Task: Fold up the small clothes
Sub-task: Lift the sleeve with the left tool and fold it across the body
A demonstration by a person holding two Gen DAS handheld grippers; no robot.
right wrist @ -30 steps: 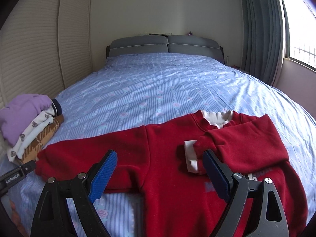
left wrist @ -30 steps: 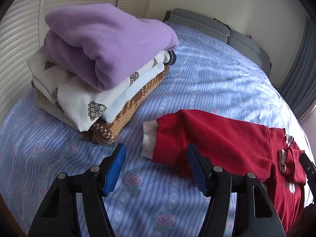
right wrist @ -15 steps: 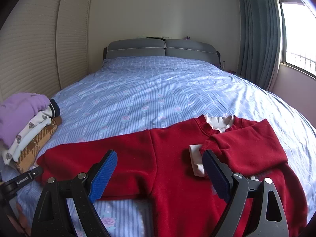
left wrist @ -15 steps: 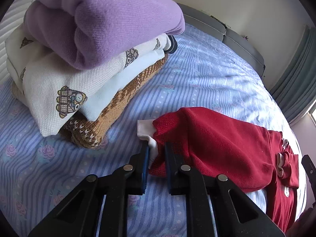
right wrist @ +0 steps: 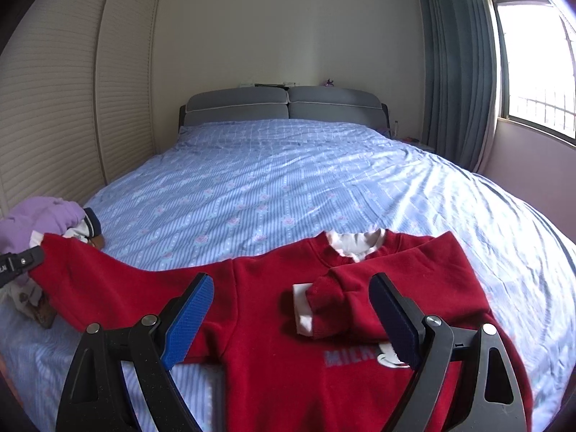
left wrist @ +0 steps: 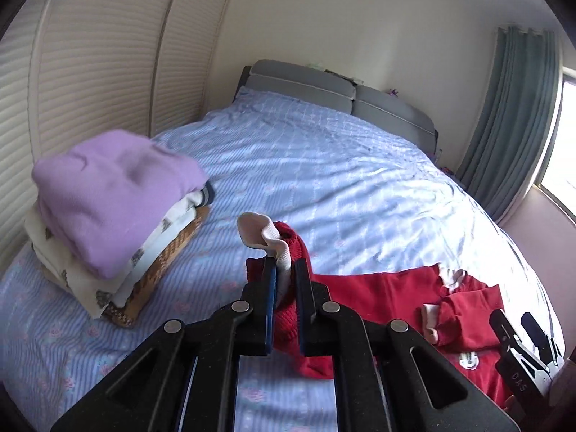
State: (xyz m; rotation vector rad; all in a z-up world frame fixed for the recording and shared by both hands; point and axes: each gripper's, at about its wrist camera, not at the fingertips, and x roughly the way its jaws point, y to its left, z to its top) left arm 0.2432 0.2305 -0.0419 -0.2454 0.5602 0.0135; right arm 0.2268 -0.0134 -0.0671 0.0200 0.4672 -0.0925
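Note:
A small red sweatshirt (right wrist: 288,324) with white collar and cuffs lies face up on the blue bed (right wrist: 288,180). Its right sleeve (right wrist: 396,273) is folded across the chest. My left gripper (left wrist: 284,273) is shut on the left sleeve's cuff (left wrist: 266,237) and holds it lifted above the sheet; that gripper shows at the left edge of the right wrist view (right wrist: 18,264). My right gripper (right wrist: 291,316) is open and empty, hovering over the sweatshirt's chest; it also shows in the left wrist view (left wrist: 522,360).
A stack of folded clothes (left wrist: 115,216) with a purple one on top sits at the bed's left side by the louvred wardrobe doors (left wrist: 90,72). Grey headboard (right wrist: 284,104) at the far end, curtain (right wrist: 457,72) and window on the right.
My left gripper closed on the sleeve cuff and has lifted it up off the bed, away from the stack. The right gripper stayed open over the chest.

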